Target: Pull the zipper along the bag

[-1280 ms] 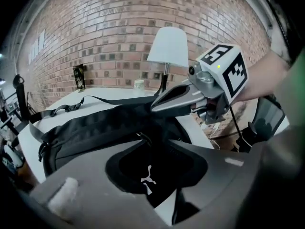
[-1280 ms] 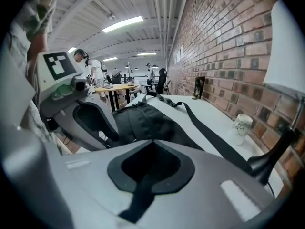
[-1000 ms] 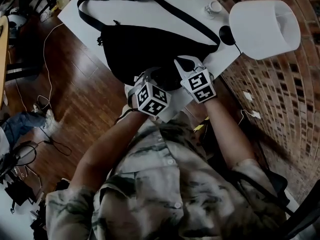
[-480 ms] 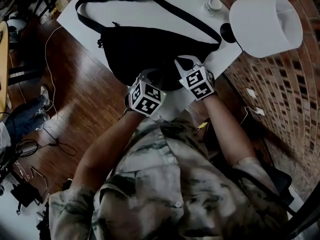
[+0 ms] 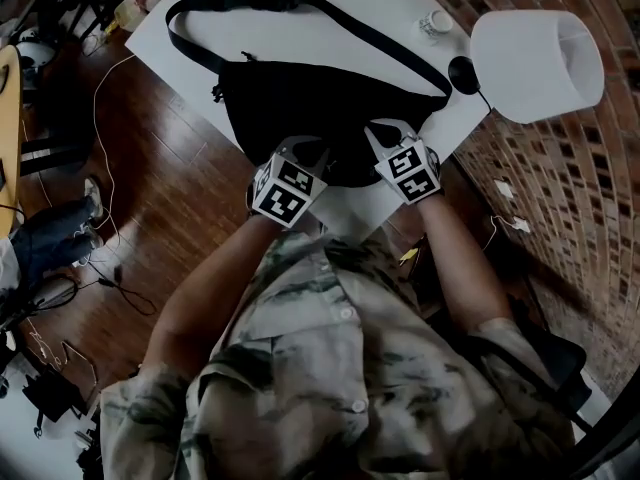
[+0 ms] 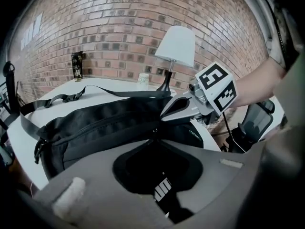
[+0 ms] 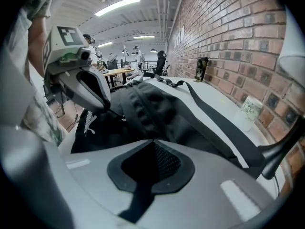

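Note:
A black waist bag (image 5: 320, 108) lies on the white table (image 5: 280, 28), its strap (image 5: 250, 1) looping to the far side. Both grippers are at the bag's near edge. In the left gripper view, my left gripper (image 6: 155, 130) has its jaw tips together on the bag's zipper pull. A black tab with a white logo (image 6: 162, 190) hangs between the jaws. In the head view the left gripper (image 5: 303, 156) sits to the left of my right gripper (image 5: 385, 133). The right gripper (image 7: 152, 141) is shut on the bag's black fabric near its right end.
A white lamp (image 5: 535, 48) stands at the table's right corner with a paper cup (image 5: 435, 21) behind it. A brick wall runs along the right. Dark wood floor with cables and the table's near edge lie to the left.
My left gripper has turned and shifted slightly left along the bag's near edge. The right gripper keeps its place on the bag.

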A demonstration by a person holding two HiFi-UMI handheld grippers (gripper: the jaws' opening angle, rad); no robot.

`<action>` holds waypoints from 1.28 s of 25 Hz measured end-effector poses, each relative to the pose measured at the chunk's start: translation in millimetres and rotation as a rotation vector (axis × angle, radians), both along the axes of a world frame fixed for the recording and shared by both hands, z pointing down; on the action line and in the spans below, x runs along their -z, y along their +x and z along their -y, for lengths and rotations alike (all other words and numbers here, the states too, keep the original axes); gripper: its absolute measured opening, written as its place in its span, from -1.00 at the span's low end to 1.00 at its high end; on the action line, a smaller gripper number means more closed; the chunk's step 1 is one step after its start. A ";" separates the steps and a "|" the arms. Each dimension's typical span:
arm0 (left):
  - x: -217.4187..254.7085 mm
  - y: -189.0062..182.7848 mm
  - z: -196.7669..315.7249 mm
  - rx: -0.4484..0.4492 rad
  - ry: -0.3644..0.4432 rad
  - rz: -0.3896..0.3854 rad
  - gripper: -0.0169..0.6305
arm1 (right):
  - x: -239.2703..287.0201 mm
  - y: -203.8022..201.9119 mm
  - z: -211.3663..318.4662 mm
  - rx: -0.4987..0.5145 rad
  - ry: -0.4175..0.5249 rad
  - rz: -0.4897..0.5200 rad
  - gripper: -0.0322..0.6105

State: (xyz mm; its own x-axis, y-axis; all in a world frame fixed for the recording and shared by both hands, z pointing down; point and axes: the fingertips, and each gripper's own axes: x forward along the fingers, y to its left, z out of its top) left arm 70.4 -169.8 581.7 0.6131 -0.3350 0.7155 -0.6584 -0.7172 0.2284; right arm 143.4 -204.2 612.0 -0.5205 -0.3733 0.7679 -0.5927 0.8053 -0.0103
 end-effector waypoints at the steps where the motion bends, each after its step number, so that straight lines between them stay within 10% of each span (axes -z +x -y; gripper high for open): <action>1: 0.3 -3.3 1.1 -0.005 -0.003 -0.006 -0.88 | -0.4 0.2 0.0 -0.001 0.005 -0.007 -0.88; 32: 0.5 -127.4 33.3 -0.131 0.024 -0.068 -0.87 | -2.4 10.9 3.0 -0.226 -0.019 -0.173 -0.88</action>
